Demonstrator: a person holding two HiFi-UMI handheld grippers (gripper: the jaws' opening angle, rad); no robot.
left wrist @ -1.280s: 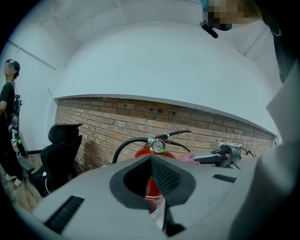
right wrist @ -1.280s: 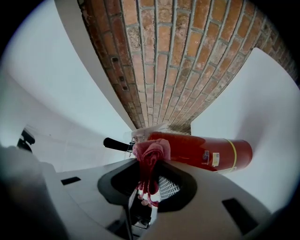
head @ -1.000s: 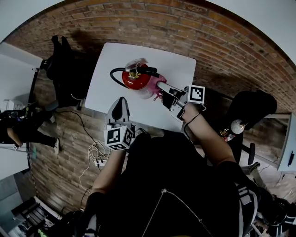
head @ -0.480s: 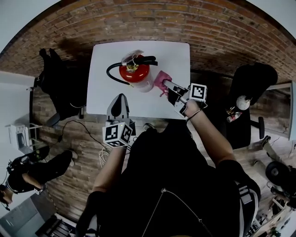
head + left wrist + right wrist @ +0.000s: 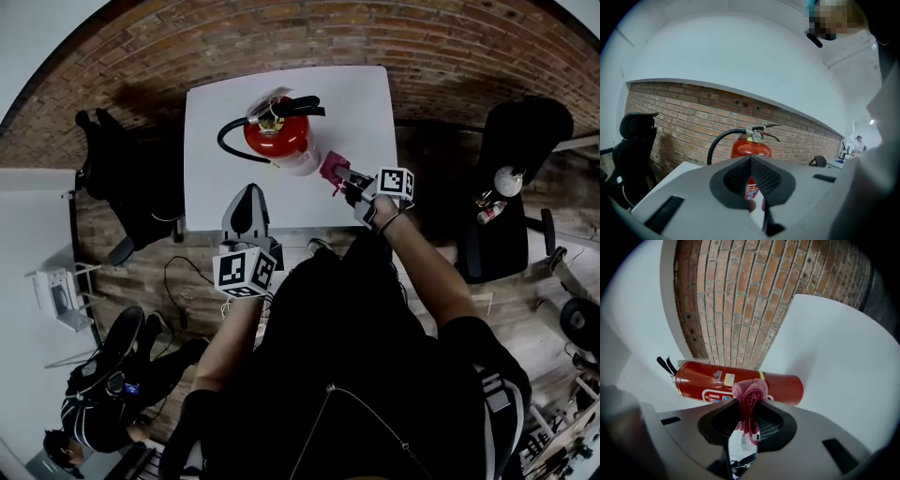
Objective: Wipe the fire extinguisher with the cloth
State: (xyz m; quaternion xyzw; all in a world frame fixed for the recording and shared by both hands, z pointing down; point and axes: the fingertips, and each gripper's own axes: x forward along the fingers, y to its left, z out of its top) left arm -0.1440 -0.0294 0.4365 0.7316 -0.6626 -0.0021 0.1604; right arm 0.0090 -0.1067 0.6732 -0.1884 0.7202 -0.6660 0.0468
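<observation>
A red fire extinguisher (image 5: 277, 136) with a black hose stands upright on the white table (image 5: 361, 98). My right gripper (image 5: 345, 178) is shut on a pink cloth (image 5: 332, 170), held just right of the extinguisher's lower body; I cannot tell if they touch. In the right gripper view the cloth (image 5: 750, 397) bunches between the jaws, in front of the extinguisher (image 5: 708, 380). My left gripper (image 5: 247, 194) hovers over the table's near edge and points at the extinguisher. It is shut with nothing in it. The left gripper view shows the extinguisher (image 5: 751, 146) beyond the closed tips.
A black chair (image 5: 127, 178) stands left of the table and another (image 5: 520, 141) at its right. Cables (image 5: 183, 281) lie on the brick-patterned floor below the table's near edge. A person (image 5: 98, 394) is at the lower left.
My right gripper has drawn back from the extinguisher's side toward the table's near right, cloth still in it. The left gripper has kept its place. The head view has shifted.
</observation>
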